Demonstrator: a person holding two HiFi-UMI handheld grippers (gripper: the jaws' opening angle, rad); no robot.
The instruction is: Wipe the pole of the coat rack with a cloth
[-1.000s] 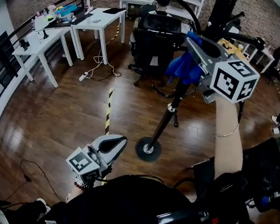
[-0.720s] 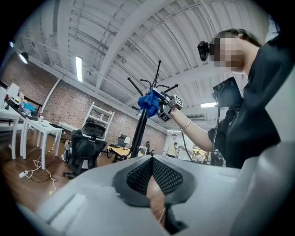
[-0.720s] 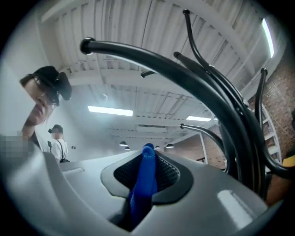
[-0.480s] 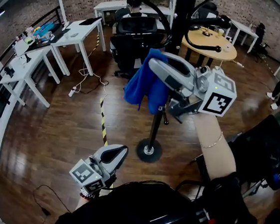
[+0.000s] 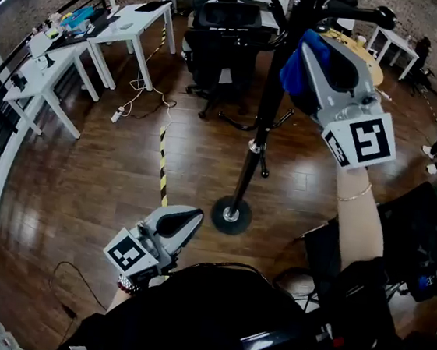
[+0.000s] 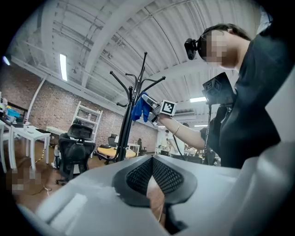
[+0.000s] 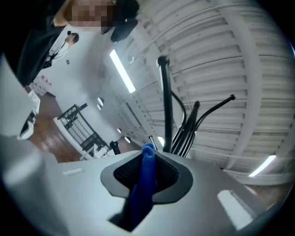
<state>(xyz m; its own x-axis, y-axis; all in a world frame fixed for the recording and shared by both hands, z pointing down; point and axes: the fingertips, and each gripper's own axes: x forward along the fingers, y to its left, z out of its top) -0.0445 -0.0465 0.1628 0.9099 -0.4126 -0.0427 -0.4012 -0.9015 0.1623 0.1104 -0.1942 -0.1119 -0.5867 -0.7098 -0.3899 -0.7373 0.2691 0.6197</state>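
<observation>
Now the right claw (image 5: 315, 52), clamped on the cloth (image 5: 294, 69), should press it against the pole (image 5: 267, 105) and slide down; left claw (image 5: 182, 221) idles closed.

A black coat rack (image 5: 267, 105) stands upright, its thin pole (image 5: 275, 75) rising from a round, flat base (image 5: 231, 215) to curved hooks (image 6: 138, 79) at the top. A silver collar (image 5: 255, 145) rings the pole about midway up. A bright blue cloth (image 5: 295, 68), bunched up, is pinched between the jaws of the right gripper (image 5: 317, 52). It sits high at the pole's right side, just below the hooks.
</observation>
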